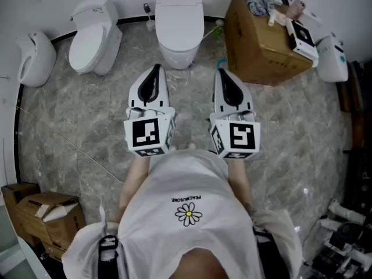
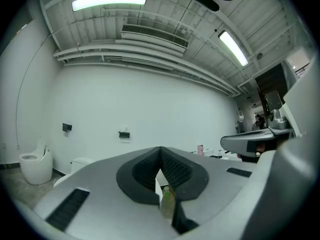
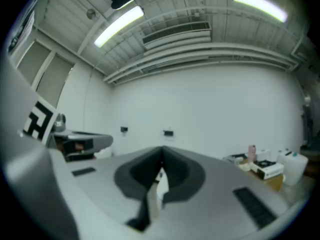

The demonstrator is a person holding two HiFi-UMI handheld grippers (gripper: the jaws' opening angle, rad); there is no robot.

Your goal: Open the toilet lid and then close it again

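Straight ahead by the far wall sits the toilet [image 1: 179, 31], lid [image 1: 179, 16] down flat, well apart from both my claws. Nothing touches it.

Left claw [image 1: 155, 68] and right claw [image 1: 221, 70] hang side by side in front of my chest, level, noses aimed at the bowl, with bare floor [image 1: 75, 127] between me and it. Both are pinched tight, tips meeting, nothing in either. My own claw views show only closed pads against the white wall, and a thin slit below the tips with far-off stuff behind it, none of it gripped.

Why like this, my guess: it's a neutral ready pose, arms parallel and squared up so the toilet falls in the gap between the two claws and either one could go in. Closed tips make a slim wedge, handy for slipping under the lid's front lip instead of grabbing it.

Second toilet [image 1: 93, 36] on the left and the box [image 1: 261, 45] on the right are off my line, so probably not targets.

With the lid down and me standing back, this could be pre-open or post-close, can't tell which
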